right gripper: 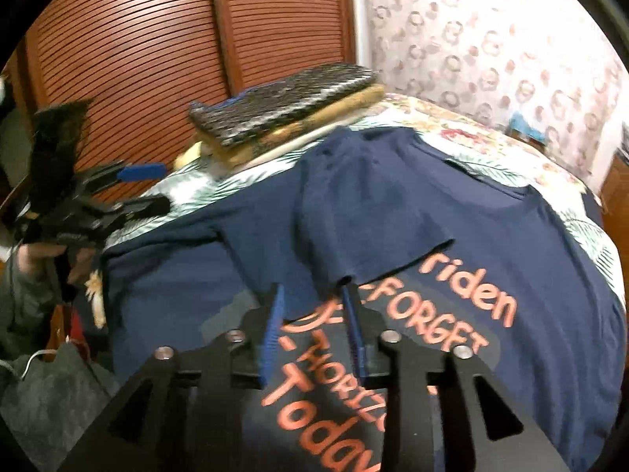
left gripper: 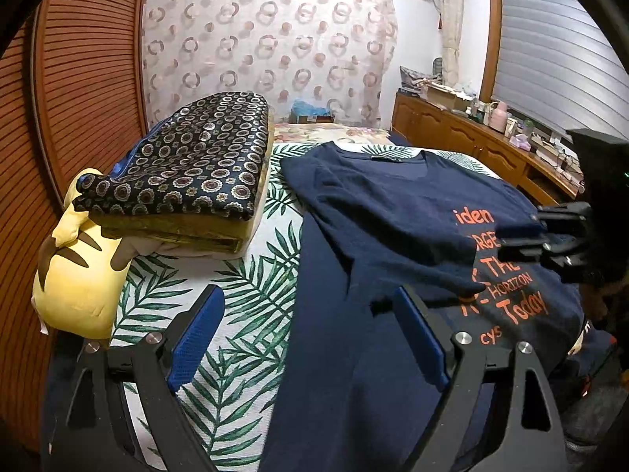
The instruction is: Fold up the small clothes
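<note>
On bed: navy T-shirt (left gripper: 377, 212) spread flat on leaf-print sheet (left gripper: 251, 275), orange print up, collar toward far curtain.
Sleeve: one sleeve (right gripper: 354, 212) folded across chest, cuff edge just ahead of right fingertips.
Right gripper (right gripper: 312, 295): tilted down over orange lettering, jaws partly apart, nothing pinched; cloth under them, not clamped.
Left gripper (left gripper: 306, 303): tilted down at shirt's near edge, jaws wide apart, empty; one finger (left gripper: 196, 334) over sheet, the other over navy fabric.
Left hand (right gripper: 51, 255): gripping handle, seen at frame edge in right wrist view.
Beside shirt: folded stack, patterned cloth (left gripper: 188, 157) on top, yellow plush toy (left gripper: 74, 275) against it.
</note>
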Available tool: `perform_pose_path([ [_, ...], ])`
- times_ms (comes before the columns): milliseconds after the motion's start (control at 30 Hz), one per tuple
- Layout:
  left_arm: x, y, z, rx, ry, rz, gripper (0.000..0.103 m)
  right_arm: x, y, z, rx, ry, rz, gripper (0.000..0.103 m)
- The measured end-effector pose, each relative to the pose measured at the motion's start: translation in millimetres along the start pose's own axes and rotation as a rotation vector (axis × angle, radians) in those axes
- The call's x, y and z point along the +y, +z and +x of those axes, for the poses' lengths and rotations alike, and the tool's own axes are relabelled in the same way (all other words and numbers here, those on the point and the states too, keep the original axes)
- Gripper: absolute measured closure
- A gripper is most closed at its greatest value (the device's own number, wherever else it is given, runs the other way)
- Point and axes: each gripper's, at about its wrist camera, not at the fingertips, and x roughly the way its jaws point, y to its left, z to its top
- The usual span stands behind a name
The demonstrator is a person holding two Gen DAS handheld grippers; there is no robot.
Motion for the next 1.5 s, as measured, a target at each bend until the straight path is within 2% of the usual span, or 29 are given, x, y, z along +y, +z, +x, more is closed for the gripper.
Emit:
perform_pose_path([
  [33,0,0,1,0.001,-0.001,0.001,0.015,-4,1,2,-0.003,-0.017,0.011,0.060],
  [233,-6,2,9,0.008,-0.010,0.009,0.015,-32,16,33,0.000,-0.106,0.091,0.060],
  [433,-8,6,15,0.013,-0.014,0.014,0.015,-48,38,76,0.040,-0.129,0.144,0.060],
  [567,-8,6,16,0.016,-0.020,0.011,0.015,-36,43,97,0.078,-0.146,0.096,0.071],
  [633,-8,6,16,0.020,-0.021,0.011,0.015,-28,45,100,0.076,-0.128,0.086,0.088],
  [700,-9,5,16,0.022,-0.022,0.012,0.015,-22,45,100,0.072,-0.142,0.069,0.097],
  [867,-12,6,19,0.022,-0.027,0.015,0.015,-24,42,94,0.052,-0.259,0.092,0.099],
  [967,-13,9,22,0.019,-0.026,0.025,0.015,-20,41,91,0.036,-0.262,0.117,0.099],
  [1167,-20,20,30,0.019,-0.030,0.046,0.015,-13,39,85,0.033,-0.237,0.119,0.080],
  [1233,-24,23,31,0.018,-0.037,0.050,0.015,-10,36,77,0.021,-0.242,0.123,0.066],
  [1300,-31,26,32,0.019,-0.051,0.058,0.015,-15,29,63,0.015,-0.248,0.132,0.060],
  [1500,-52,32,37,0.026,-0.092,0.090,0.015,-13,6,25,0.000,-0.274,0.148,0.059],
])
